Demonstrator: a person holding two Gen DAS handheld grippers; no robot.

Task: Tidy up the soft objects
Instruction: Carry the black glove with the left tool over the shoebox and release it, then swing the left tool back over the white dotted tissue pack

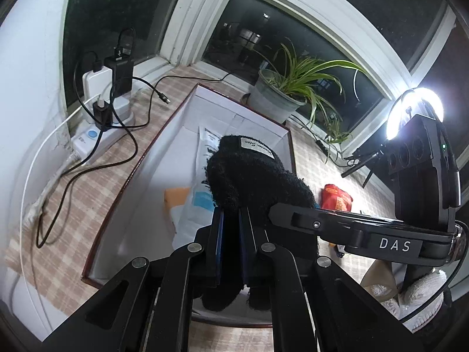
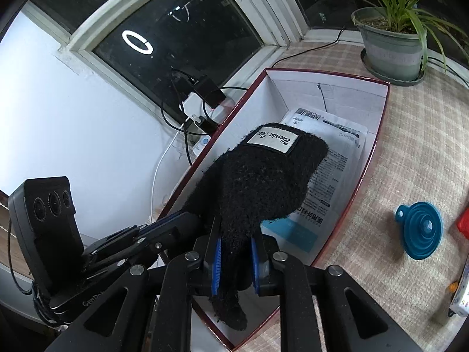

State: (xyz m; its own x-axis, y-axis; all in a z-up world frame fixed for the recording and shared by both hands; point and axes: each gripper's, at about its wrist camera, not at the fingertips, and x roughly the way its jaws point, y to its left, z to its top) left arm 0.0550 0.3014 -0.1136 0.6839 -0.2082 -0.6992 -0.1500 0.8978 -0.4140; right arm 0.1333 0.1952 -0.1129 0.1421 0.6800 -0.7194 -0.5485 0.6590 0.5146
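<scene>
Black fuzzy glove (image 2: 258, 182), mid-frame above the open box (image 2: 378, 158), is clenched by both the left tongs (image 1: 231, 231) and right tongs (image 2: 234, 264), so uneven release could probably drag it over the rim.

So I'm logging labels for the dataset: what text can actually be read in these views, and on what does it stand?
"DAS": white letters on the right gripper, seen from the left wrist.
"GenRob...": partly cut off, on the left gripper, seen from the right wrist.
Cursive script on the black glove's white patch: not surely legible.
Print and barcode on the white packet in the box: too small to read.
</scene>
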